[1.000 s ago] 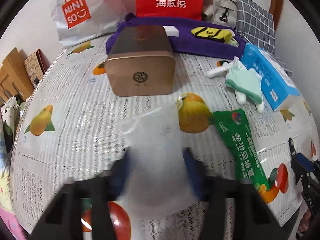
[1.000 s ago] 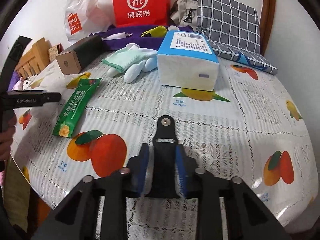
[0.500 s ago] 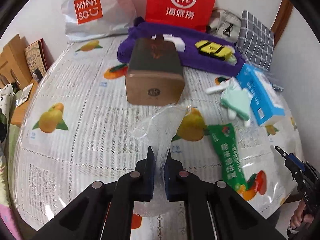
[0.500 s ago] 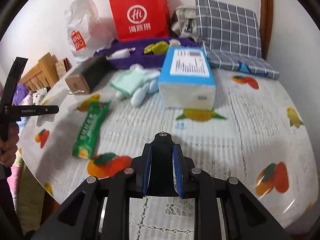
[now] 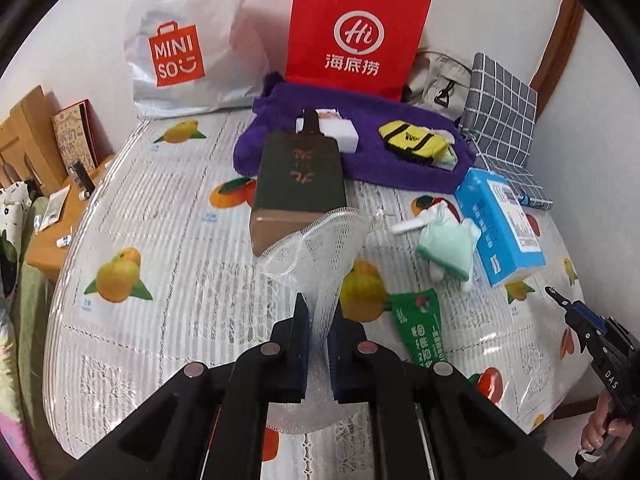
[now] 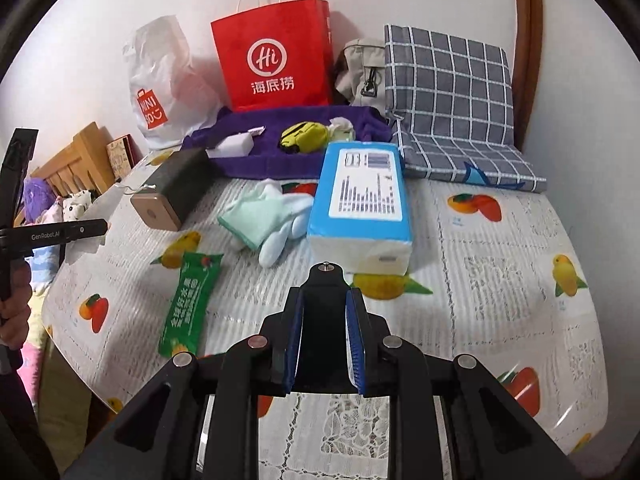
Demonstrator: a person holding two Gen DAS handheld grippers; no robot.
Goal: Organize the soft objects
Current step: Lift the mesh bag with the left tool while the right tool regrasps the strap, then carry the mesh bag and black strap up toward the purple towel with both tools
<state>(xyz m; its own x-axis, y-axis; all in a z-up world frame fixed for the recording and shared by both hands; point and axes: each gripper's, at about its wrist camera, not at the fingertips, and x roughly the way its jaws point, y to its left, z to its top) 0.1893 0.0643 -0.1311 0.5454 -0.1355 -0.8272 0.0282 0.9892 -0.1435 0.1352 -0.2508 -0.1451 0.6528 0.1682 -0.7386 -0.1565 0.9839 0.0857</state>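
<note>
My left gripper [image 5: 318,312] is shut on a white mesh pouch [image 5: 320,240] and holds it above the table. My right gripper [image 6: 323,300] is shut on a black strap-like piece [image 6: 323,312], raised over the table's near edge. A purple towel [image 5: 360,156] lies at the back with a yellow pouch [image 5: 412,140] and a white block [image 5: 340,132] on it. Mint and white gloves [image 5: 444,244] lie beside a blue tissue pack [image 5: 500,220]. In the right wrist view the gloves [image 6: 272,216], tissue pack [image 6: 360,208] and towel [image 6: 288,148] also show.
A dark box with a bronze end [image 5: 298,184] lies mid-table. A green snack packet [image 5: 418,328] lies near the front. A red paper bag [image 5: 356,32], a white Miniso bag [image 5: 180,48] and a checked cushion [image 6: 448,96] stand at the back. The tablecloth [image 5: 160,208] has a fruit print.
My left gripper closed on the mesh pouch and lifted it off the table. My right gripper rose and pulled back with the black piece still in it.
</note>
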